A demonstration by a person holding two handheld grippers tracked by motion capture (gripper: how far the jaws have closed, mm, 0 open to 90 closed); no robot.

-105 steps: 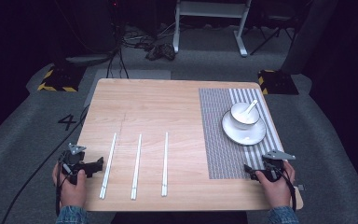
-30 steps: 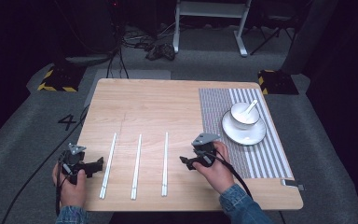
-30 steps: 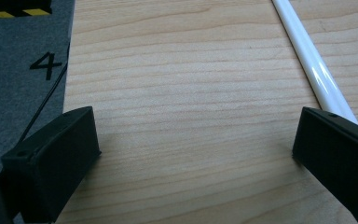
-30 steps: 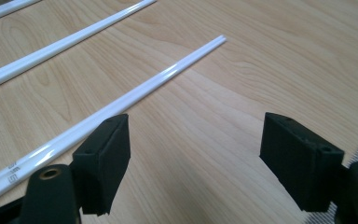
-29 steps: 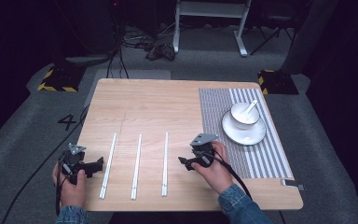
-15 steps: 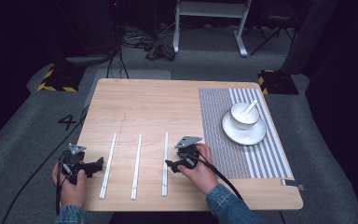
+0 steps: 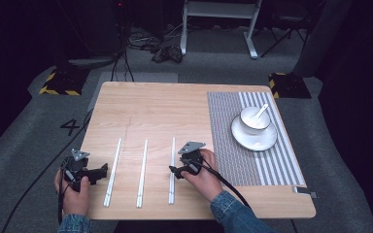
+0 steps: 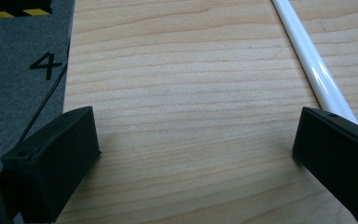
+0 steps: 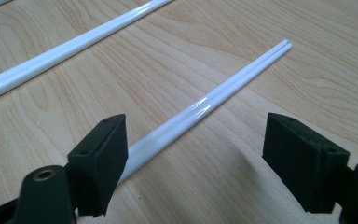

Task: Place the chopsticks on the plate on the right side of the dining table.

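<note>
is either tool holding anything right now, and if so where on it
Nothing is held. The right tool is open over the rightmost pair of chopsticks; the left tool is open beside another pair.

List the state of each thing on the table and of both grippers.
Left gripper: open, low beside the left chopsticks.
Right gripper: open, jaws astride the right chopsticks.
Middle chopsticks: flat, untouched.
Cup: upright on its saucer.
Spoon: leaning in the cup.
Placemat: flat.

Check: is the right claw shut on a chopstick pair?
No: the right claw is wide open, its jaws spread either side of the chopstick pair lying on the table.
</note>
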